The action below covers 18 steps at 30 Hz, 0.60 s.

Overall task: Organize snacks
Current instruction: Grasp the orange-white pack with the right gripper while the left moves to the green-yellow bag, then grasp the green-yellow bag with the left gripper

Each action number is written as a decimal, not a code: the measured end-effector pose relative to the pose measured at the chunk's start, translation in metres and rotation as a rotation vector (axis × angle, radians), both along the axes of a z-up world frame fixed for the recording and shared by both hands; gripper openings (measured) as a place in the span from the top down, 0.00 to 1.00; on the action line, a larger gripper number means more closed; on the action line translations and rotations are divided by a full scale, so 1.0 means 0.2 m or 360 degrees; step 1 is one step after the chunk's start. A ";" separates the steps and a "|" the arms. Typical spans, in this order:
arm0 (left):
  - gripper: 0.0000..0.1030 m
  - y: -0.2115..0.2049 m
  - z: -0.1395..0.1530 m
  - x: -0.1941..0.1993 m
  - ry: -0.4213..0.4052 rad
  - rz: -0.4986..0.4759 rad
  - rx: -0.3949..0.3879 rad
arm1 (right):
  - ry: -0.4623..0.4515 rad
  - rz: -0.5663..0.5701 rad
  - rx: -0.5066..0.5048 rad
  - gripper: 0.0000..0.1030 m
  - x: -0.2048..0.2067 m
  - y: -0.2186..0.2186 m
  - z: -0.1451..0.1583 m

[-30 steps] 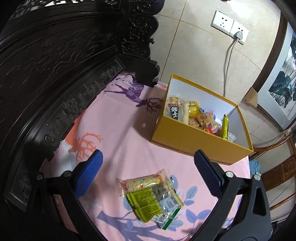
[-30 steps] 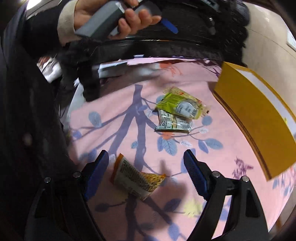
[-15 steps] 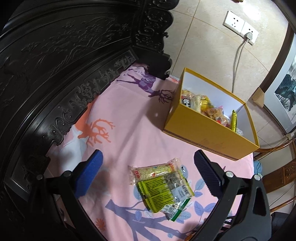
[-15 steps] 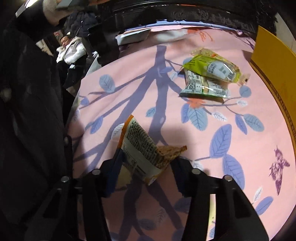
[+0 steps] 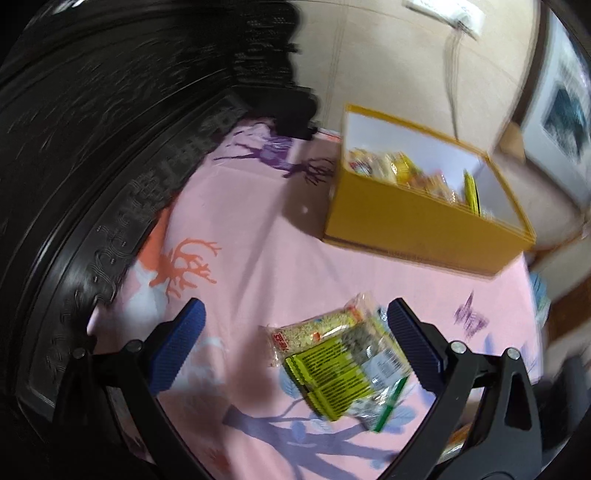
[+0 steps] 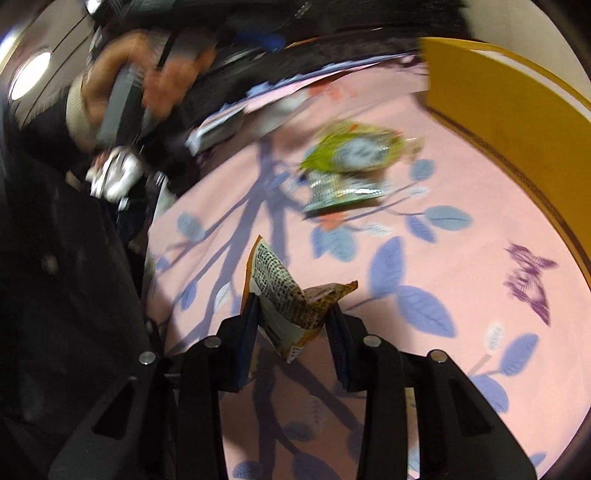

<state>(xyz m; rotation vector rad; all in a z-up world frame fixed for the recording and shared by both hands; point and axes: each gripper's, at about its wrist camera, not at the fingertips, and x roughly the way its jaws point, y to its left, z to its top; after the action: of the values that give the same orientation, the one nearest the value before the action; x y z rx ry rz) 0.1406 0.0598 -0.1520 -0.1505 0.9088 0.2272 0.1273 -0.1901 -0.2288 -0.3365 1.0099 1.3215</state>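
A yellow box (image 5: 417, 221) holding several snacks stands on the pink cloth; its outer wall also shows in the right wrist view (image 6: 517, 122). A green snack packet (image 5: 343, 373) lies on top of a pale cracker packet (image 5: 317, 328) and another wrapper. My left gripper (image 5: 295, 336) is open above and around these packets, empty. In the right wrist view the same pile (image 6: 351, 166) lies ahead, blurred. My right gripper (image 6: 291, 314) is shut on an orange-and-brown snack packet (image 6: 288, 295), lifted off the cloth.
A dark carved wooden frame (image 5: 110, 129) borders the cloth on the left. A wall socket with a cable (image 5: 458, 14) is behind the box. The person's hand on the left gripper handle (image 6: 129, 92) shows at the upper left of the right wrist view.
My right gripper closed on the orange-and-brown packet and raised it. My left gripper moved closer over the green packet pile, still open. Both views are blurred by motion.
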 end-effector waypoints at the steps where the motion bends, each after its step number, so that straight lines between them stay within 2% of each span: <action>1: 0.02 -0.05 -0.04 0.00 0.0021 -0.0081 0.0060 | 0.0013 -0.0038 0.0009 0.65 0.02 -0.01 0.00; 3: 0.02 -0.13 -0.11 0.00 0.0061 -0.0235 0.0131 | 0.0022 -0.0118 0.0031 0.65 0.04 -0.04 0.01; 8: 0.02 -0.24 -0.27 0.01 0.0114 -0.0501 0.0209 | 0.0063 -0.0218 0.0063 0.65 0.06 -0.09 0.02; 12: 0.02 -0.29 -0.36 0.05 0.0172 -0.0696 0.0156 | 0.0082 -0.0273 0.0066 0.65 0.08 -0.11 0.02; 16: 0.02 -0.31 -0.49 0.12 0.0330 -0.0841 0.0035 | 0.0091 -0.0324 0.0082 0.65 0.10 -0.12 0.02; 18: 0.03 -0.33 -0.56 0.12 0.0380 -0.0879 0.0012 | 0.0088 -0.0335 0.0096 0.65 0.10 -0.12 0.02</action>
<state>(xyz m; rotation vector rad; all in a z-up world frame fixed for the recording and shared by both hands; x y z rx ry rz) 0.1653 -0.0065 -0.2631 0.1397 1.1505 -0.2702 0.1470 -0.2149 -0.2243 -0.1442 1.0203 1.1729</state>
